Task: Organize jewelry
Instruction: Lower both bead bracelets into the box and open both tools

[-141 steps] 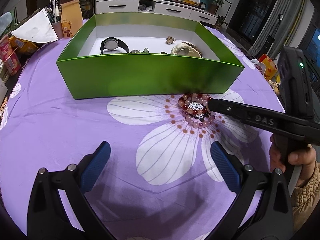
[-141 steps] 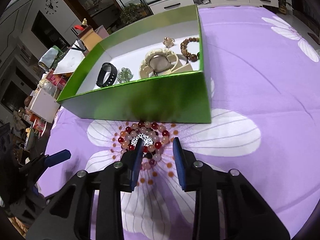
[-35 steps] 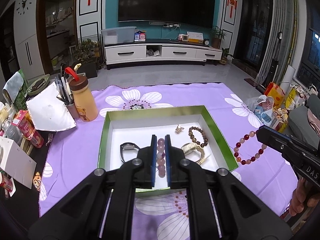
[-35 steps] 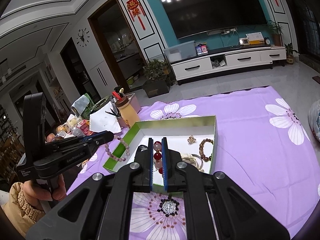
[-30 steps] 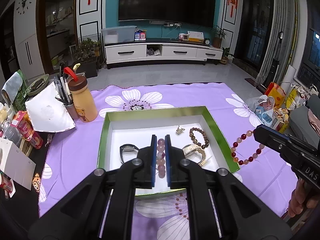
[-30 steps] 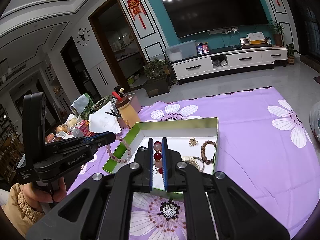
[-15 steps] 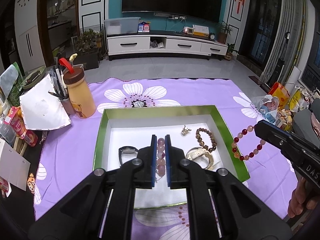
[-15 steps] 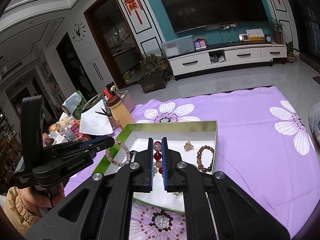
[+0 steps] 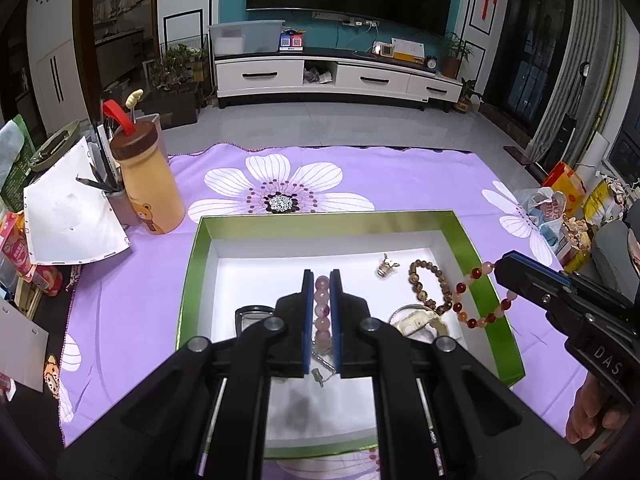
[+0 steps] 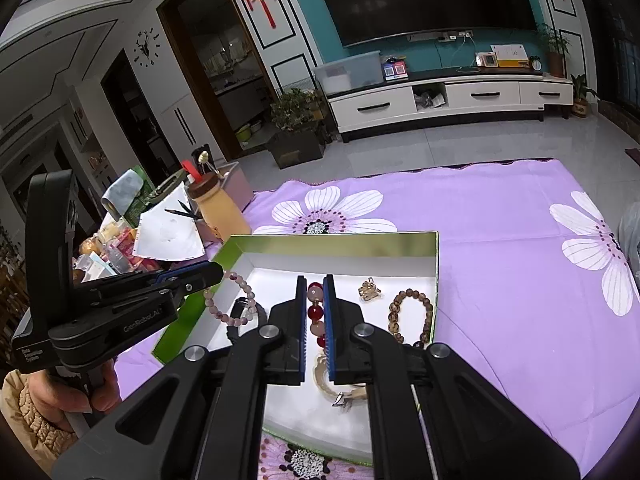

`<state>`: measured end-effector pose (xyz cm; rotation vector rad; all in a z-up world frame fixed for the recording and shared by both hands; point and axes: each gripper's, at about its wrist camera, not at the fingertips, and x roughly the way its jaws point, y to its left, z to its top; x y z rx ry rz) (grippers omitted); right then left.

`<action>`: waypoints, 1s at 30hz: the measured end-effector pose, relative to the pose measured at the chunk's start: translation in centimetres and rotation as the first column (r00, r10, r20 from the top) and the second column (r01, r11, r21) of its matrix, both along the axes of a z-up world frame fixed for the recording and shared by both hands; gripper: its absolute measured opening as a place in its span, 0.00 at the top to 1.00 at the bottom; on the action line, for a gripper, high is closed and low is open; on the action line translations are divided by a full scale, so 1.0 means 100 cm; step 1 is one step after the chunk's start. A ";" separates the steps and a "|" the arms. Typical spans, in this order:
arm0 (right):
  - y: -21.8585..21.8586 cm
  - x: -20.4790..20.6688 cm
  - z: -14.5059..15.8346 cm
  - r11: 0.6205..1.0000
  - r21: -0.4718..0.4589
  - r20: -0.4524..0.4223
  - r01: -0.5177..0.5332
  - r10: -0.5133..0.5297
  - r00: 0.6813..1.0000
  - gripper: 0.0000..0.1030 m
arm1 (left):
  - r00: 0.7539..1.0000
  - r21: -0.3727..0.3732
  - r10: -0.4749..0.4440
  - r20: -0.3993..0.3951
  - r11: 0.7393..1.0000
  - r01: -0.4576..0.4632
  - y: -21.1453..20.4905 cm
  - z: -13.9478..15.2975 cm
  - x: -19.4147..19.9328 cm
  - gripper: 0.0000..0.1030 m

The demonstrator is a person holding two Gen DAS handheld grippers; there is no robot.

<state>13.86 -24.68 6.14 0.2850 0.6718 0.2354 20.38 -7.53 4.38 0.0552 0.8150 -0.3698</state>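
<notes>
Left wrist view: pale pink bead bracelet [image 9: 322, 312] sits clenched between the left gripper [image 9: 321, 312] fingers, over the green box [image 9: 496, 320]; the right gripper [image 10: 315, 312] grips a red-and-peach bead bracelet [image 10: 314, 314]. Both look light, floppy, slippery; pinching across a bead seems safest.

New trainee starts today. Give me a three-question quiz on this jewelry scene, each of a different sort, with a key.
1. True or false: the left gripper and right gripper each pinch a beaded bracelet.
2. Which bracelet does the right gripper hold? A. red and peach bracelet B. pale purple bracelet C. brown bead bracelet
3. Fill in: the brown bead bracelet lies inside the ____ box.

Key: 1 true; 2 A; 3 green
</notes>
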 end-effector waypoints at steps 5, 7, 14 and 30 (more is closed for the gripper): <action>0.002 0.010 -0.006 1.000 -0.010 -0.016 -0.004 0.004 1.000 0.93 | 1.000 0.002 0.003 -0.017 1.000 -0.003 0.000 -0.009 0.010 0.93; 0.003 0.014 -0.008 1.000 -0.014 -0.021 -0.006 0.005 1.000 0.93 | 1.000 0.002 0.005 -0.025 1.000 -0.005 0.000 -0.012 0.014 0.93; 0.007 0.026 -0.017 0.999 -0.035 -0.051 -0.009 0.008 0.999 0.93 | 0.998 0.009 0.014 -0.058 1.000 -0.014 -0.002 -0.026 0.026 0.93; 0.009 0.011 0.031 0.982 -0.168 -0.122 0.090 -0.111 0.986 0.05 | 0.998 0.104 0.064 -0.022 0.993 -0.062 0.012 0.028 0.005 0.02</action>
